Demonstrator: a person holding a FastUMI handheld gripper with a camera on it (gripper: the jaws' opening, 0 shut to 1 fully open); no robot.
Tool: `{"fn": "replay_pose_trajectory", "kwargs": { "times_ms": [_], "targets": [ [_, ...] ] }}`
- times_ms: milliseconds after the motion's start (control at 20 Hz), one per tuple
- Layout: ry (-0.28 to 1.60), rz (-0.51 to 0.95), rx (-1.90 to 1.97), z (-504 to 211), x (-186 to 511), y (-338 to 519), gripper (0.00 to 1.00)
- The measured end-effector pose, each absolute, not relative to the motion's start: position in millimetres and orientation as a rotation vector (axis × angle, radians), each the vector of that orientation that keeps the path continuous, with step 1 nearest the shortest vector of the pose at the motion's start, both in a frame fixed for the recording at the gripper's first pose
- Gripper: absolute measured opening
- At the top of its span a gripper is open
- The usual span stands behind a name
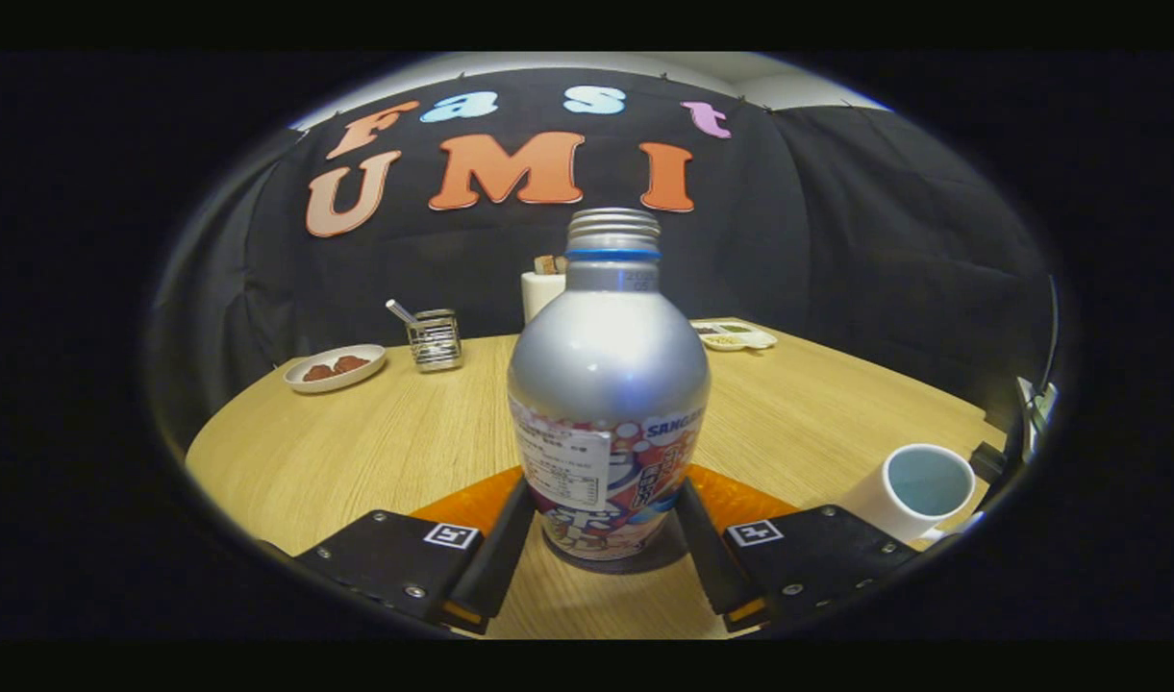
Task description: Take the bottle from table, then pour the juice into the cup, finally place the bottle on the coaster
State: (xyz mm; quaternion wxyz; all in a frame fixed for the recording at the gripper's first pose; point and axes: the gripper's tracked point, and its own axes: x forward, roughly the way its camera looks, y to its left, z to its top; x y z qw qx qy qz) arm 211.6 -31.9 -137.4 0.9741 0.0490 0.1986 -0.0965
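The jaws pinch the uncapped silver aluminium juice bottle (609, 404) low on its label, upright between them above the counter, so any tilt before reaching the white cup (918, 490) probably spills juice.

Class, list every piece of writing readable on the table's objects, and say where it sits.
Label on the bottle, pressed between the hand-held gripper's fingers: print too blurred to read.
Stamped code on its neck: too small.
Square markers on the gripper: patterns, no words.
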Motion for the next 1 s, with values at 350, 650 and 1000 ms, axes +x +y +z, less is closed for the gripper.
{"fn": "replay_pose_trajectory", "kwargs": {
  "times_ms": [350, 650, 1000],
  "targets": [
    [0.393, -0.225, 0.119, -137.1, 204.6, -41.4, 0.87],
    [0.369, -0.179, 0.161, -130.2, 190.3, -32.1, 0.98],
    [0.29, -0.133, 0.142, -98.4, 130.8, -23.7, 0.97]
  ]
}}
